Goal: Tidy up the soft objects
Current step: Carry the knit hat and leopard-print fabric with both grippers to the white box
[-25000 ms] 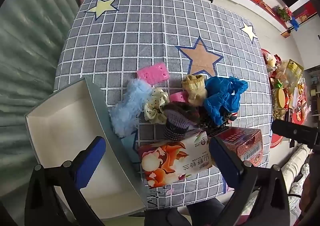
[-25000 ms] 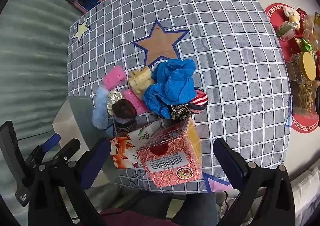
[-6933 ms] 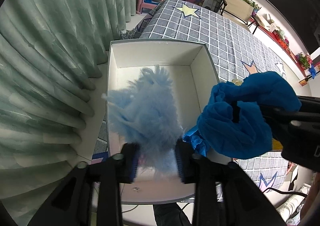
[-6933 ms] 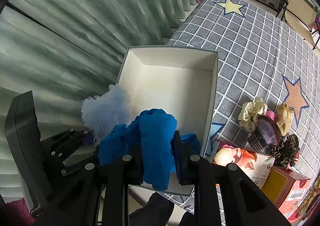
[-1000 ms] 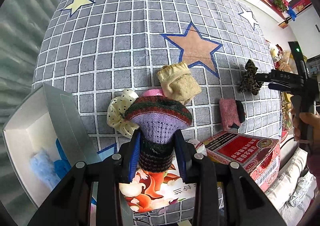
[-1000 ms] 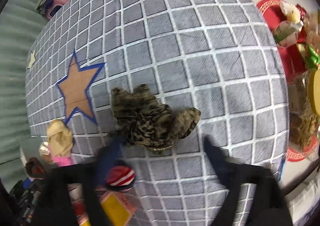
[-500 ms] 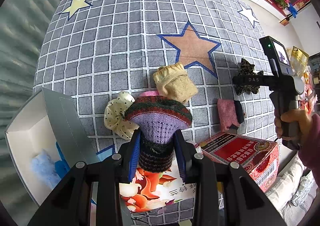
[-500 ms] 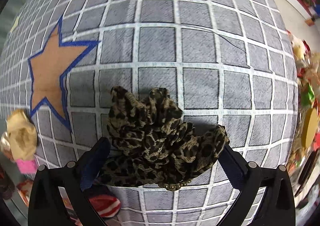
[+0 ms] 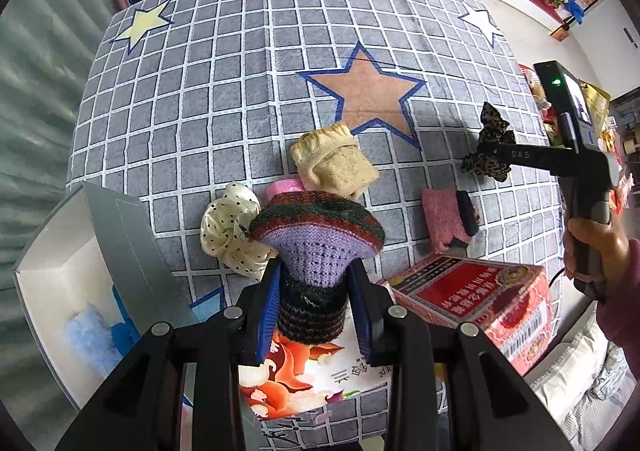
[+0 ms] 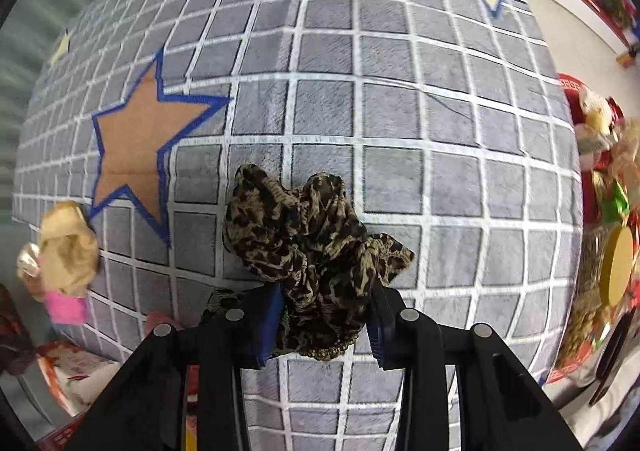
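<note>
My left gripper is shut on a purple, red and green knitted hat, held above the table's near edge. My right gripper is shut on a leopard-print scrunchie, lifted just over the checked cloth; it also shows in the left wrist view. On the cloth lie a beige sock, a cream dotted scrunchie, a pink item and a pink and black knit piece. The white box at the left holds a light blue fluffy piece and blue cloth.
A red carton and a tissue pack with an orange print sit at the near edge under my left gripper. Green curtain runs along the left. Snacks on a red mat stand past the table's right edge.
My right gripper has closed on the leopard-print scrunchie, which was between open fingers half a second ago. My left gripper still holds the knitted hat, slightly shifted.
</note>
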`<control>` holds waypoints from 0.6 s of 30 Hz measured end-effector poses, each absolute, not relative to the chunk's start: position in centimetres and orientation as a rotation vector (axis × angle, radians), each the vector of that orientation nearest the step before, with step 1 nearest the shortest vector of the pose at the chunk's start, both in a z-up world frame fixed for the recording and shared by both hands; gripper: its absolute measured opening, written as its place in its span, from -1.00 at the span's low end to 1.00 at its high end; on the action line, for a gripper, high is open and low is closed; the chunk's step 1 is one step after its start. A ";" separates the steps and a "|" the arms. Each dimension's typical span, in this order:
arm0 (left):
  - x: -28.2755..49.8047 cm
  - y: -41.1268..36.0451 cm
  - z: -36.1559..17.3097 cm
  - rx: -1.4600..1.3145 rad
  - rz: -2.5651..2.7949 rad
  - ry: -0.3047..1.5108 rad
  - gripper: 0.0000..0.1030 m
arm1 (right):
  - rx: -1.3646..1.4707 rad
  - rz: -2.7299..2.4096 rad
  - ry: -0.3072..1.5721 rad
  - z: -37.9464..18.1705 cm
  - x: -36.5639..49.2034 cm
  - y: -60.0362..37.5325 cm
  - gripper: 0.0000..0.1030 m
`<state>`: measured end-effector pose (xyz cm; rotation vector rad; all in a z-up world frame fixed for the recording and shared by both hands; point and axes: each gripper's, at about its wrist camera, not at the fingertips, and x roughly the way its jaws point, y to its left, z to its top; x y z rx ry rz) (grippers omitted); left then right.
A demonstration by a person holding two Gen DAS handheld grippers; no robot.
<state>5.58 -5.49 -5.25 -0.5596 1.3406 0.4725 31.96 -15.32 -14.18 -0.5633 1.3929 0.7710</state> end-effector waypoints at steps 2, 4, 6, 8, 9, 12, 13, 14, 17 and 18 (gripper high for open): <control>5.4 -5.8 -4.9 -0.545 0.465 1.335 -0.30 | -0.512 0.779 1.395 -13.0 31.8 -16.2 -0.26; 5.3 -6.2 -4.6 -0.528 0.455 1.330 -0.30 | -0.466 0.785 1.397 -11.7 31.3 -17.3 -0.26; 5.0 -6.4 -4.4 -0.526 0.447 1.325 -0.30 | -0.432 0.787 1.399 -10.5 31.0 -18.2 -0.26; 4.8 -6.5 -4.1 -0.525 0.442 1.318 -0.30 | -0.411 0.789 1.401 -9.4 30.4 -19.3 -0.26; 4.7 -6.6 -4.0 -0.523 0.438 1.314 -0.30 | -0.403 0.786 1.397 -9.0 30.3 -19.8 -0.26; 4.3 -7.0 -3.6 -0.514 0.421 1.308 -0.30 | -0.370 0.785 1.393 -7.7 29.5 -21.3 -0.26; 4.1 -7.2 -3.5 -0.509 0.416 1.307 -0.30 | -0.361 0.784 1.394 -7.2 28.9 -21.8 -0.26; 4.0 -7.4 -3.4 -0.505 0.410 1.304 -0.30 | -0.354 0.781 1.393 -6.9 28.7 -22.1 -0.26; 3.3 -7.9 -3.0 -0.499 0.392 1.297 -0.30 | -0.328 0.774 1.390 -5.9 28.1 -23.3 -0.26; 3.1 -8.1 -2.8 -0.496 0.386 1.293 -0.30 | -0.323 0.773 1.388 -5.5 27.7 -23.6 -0.26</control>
